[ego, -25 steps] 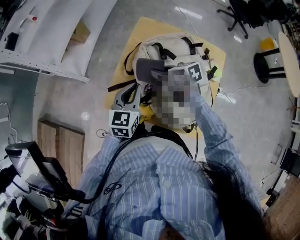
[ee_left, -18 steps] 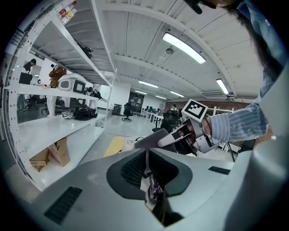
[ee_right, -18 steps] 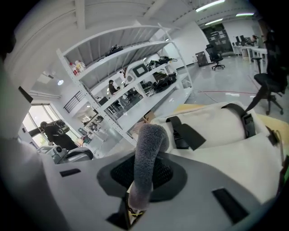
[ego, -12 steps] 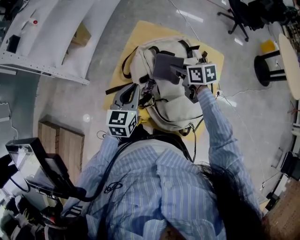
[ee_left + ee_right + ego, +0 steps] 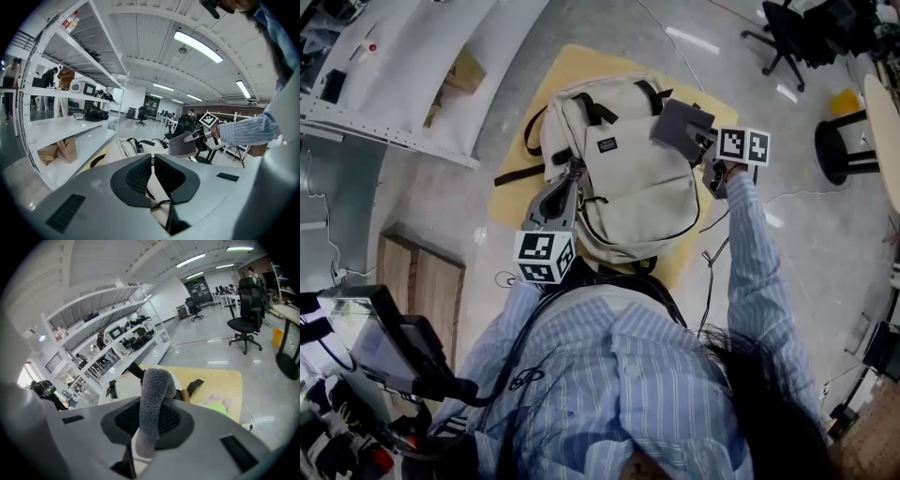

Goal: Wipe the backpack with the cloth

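Observation:
A beige backpack (image 5: pixel 623 173) lies flat on a yellow mat (image 5: pixel 581 66) on the floor. My left gripper (image 5: pixel 570 176) sits at the backpack's left edge, its jaws shut on the fabric beside a black zip cord (image 5: pixel 159 206). My right gripper (image 5: pixel 701 141) hovers at the backpack's upper right corner, shut on a grey cloth (image 5: pixel 680 127). In the right gripper view the cloth (image 5: pixel 157 385) sticks up between the jaws, with the backpack (image 5: pixel 124 385) behind it. The left gripper view shows the cloth (image 5: pixel 180 144) held off to the right of the backpack (image 5: pixel 123 149).
White shelving (image 5: pixel 394 66) with a cardboard box (image 5: pixel 464 70) runs along the left. A black stool (image 5: pixel 839 150) and an office chair (image 5: pixel 787 28) stand to the right. A cable (image 5: pixel 712 253) trails beside the mat. A green item (image 5: pixel 215 406) lies on the mat.
My right gripper has carried the cloth from over the middle of the backpack to its upper right corner. The left gripper has kept its hold at the left edge.

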`<state>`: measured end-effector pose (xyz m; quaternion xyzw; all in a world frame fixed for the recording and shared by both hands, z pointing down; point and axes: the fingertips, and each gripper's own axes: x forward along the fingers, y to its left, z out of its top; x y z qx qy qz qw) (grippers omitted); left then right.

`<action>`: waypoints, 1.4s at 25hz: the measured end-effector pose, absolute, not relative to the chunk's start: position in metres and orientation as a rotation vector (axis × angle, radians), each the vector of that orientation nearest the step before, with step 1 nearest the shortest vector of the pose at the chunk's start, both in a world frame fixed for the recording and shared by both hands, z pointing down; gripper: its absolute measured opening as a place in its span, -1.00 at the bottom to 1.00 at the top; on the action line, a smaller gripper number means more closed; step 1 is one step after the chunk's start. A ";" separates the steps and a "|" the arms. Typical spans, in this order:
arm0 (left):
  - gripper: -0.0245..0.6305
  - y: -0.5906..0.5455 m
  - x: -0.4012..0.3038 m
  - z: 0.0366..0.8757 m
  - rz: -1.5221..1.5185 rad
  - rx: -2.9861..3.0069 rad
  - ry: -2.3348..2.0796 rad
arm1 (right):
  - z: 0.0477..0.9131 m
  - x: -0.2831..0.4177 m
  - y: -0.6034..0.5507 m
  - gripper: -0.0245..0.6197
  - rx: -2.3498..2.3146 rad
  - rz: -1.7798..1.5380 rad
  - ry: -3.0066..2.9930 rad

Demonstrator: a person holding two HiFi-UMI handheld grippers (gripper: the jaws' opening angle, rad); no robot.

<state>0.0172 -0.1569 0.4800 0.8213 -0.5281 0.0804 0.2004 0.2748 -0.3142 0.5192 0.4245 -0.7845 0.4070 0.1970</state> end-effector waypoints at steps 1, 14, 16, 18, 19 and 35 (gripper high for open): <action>-0.86 -0.156 0.019 0.480 0.222 2.291 -1.486 | 0.521 0.285 -0.316 -0.75 1.210 1.157 -2.191; -0.86 -0.148 0.023 0.479 0.234 2.273 -1.531 | 0.545 0.390 -0.330 -0.75 1.451 1.282 -2.034; -0.86 -0.149 0.020 0.479 0.232 2.269 -1.536 | 0.536 0.386 -0.330 -0.75 1.442 1.281 -2.064; -0.86 -0.151 0.016 0.479 0.231 2.267 -1.537 | 0.521 0.370 -0.333 -0.75 1.412 1.265 -2.125; -0.86 -0.152 0.014 0.480 0.230 2.269 -1.535 | 0.511 0.359 -0.334 -0.75 1.390 1.244 -2.160; -0.86 -0.175 -0.029 0.477 0.209 2.301 -1.491 | 0.383 0.058 -0.312 -0.75 0.665 0.940 -2.623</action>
